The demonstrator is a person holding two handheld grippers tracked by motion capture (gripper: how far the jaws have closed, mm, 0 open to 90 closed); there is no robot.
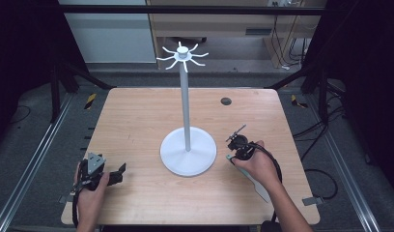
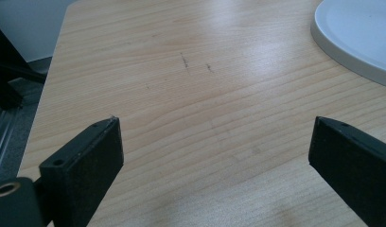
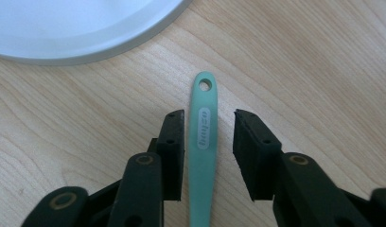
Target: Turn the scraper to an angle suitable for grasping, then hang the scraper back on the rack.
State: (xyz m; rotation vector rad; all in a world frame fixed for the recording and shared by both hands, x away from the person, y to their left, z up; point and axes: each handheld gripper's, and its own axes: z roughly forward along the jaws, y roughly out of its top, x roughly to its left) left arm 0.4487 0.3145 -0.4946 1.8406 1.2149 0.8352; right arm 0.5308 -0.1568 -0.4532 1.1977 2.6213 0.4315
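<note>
wood table | grey floor — black frame (dark sides) | cabinet behind

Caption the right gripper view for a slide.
Right gripper, jaws open, straddles a mint-green handle lying on the wooden table.

The table is showing a pale wood grain with fine streaks, and the stand is gleaming white. The spatula handle is showing mint green with a grey oval label, while both grippers' jaws are looking matte black.
</note>
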